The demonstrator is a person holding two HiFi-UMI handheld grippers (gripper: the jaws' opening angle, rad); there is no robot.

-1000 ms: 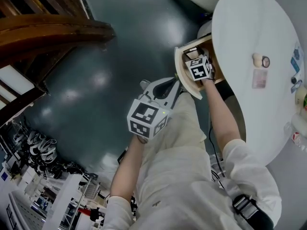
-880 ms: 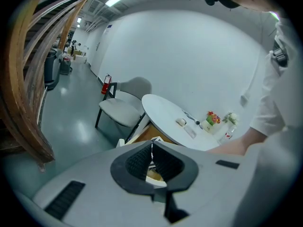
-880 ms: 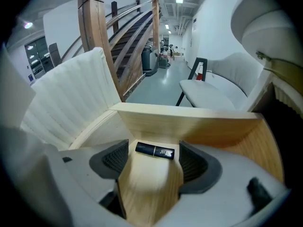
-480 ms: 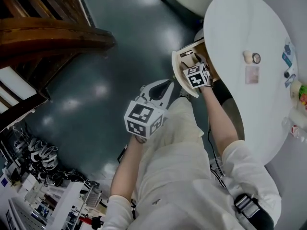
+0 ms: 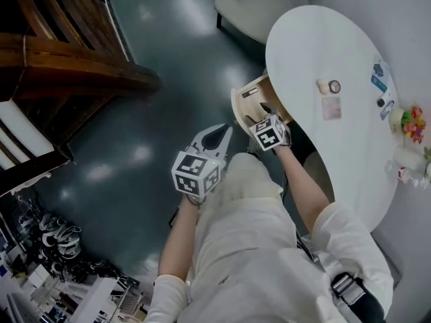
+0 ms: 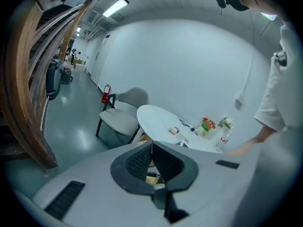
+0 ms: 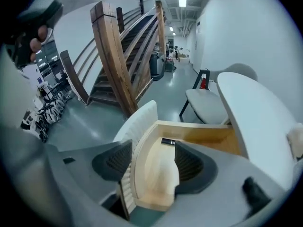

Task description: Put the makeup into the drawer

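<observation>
Makeup tube [image 7: 168, 142] at drawer's [image 7: 203, 132] far end, beyond right gripper's [image 7: 153, 151] empty, parted, just-narrowing fingers [image 7: 116, 162]; left gripper's [image 6: 152, 148] fingers [image 6: 137, 162] clenched.

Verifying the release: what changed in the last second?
The right gripper has lifted up and away from the drawer; its open jaws have just been closing slightly, with nothing between them. The black makeup tube lies in the drawer as before; the left gripper stays shut.

Drawer [image 7: 158, 167] stands open from above; tabletop [image 7: 251, 109] apparently overhangs its back
</observation>
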